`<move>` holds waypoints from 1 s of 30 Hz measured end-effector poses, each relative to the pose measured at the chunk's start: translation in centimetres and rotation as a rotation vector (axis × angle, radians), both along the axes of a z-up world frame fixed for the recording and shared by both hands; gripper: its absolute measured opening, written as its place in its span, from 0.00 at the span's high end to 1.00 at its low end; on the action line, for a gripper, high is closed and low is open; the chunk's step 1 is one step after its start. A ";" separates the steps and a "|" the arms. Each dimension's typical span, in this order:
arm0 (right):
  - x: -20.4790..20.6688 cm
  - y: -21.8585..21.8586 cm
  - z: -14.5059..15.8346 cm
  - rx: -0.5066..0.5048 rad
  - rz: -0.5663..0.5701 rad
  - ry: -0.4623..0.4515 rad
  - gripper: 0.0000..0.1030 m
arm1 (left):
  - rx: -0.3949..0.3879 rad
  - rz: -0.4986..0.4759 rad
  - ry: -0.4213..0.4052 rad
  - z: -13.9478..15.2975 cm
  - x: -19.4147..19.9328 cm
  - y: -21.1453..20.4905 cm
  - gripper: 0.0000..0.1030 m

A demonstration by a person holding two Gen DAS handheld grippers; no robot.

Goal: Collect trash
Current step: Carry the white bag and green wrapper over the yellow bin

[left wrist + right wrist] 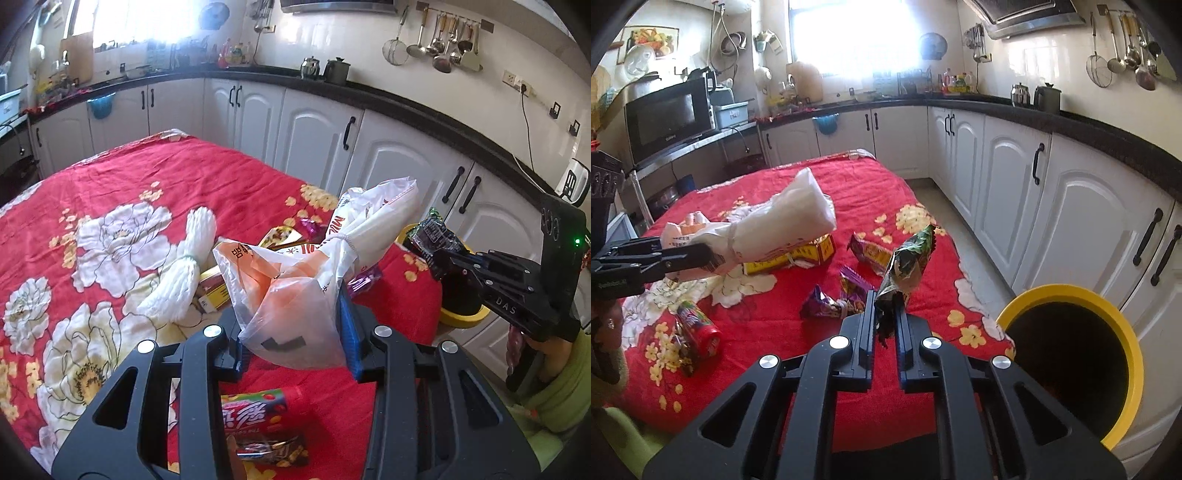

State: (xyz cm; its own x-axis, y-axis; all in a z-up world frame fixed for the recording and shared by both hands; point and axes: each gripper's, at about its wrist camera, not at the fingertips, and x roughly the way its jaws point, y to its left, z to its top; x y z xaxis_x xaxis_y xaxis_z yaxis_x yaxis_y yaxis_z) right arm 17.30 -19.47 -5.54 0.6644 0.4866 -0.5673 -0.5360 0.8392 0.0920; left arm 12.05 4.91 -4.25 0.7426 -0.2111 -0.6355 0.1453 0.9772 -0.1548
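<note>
My left gripper (293,339) is shut on a translucent white and orange plastic bag (295,280), lifted above the red floral tablecloth (129,177). The right wrist view shows that bag (798,210) sticking out of the left gripper (711,258) at the left. My right gripper (886,317) is shut on a crumpled green and dark snack wrapper (907,262), held just left of the yellow-rimmed bin (1123,325). In the left wrist view the right gripper (419,242) holds this wrapper (434,225) above the bin (465,317).
More trash lies on the cloth: purple wrappers (827,304), a red candy tube (701,328), a yellow box (798,254), a white foam net (181,269) and a brown wrapper (273,452). White cabinets (1015,192) line the floor strip on the right.
</note>
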 end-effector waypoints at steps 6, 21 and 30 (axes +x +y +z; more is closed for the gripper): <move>-0.4 -0.7 1.1 0.015 -0.001 -0.025 0.91 | -0.004 -0.011 -0.021 0.8 0.1 -1.0 0.70; -1.0 -3.1 3.6 0.048 -0.034 -0.080 0.91 | -0.011 -0.054 -0.062 2.6 1.1 -4.3 0.70; -0.8 -5.9 4.9 0.075 -0.082 -0.111 0.91 | -0.012 -0.097 -0.091 3.7 2.1 -7.4 0.70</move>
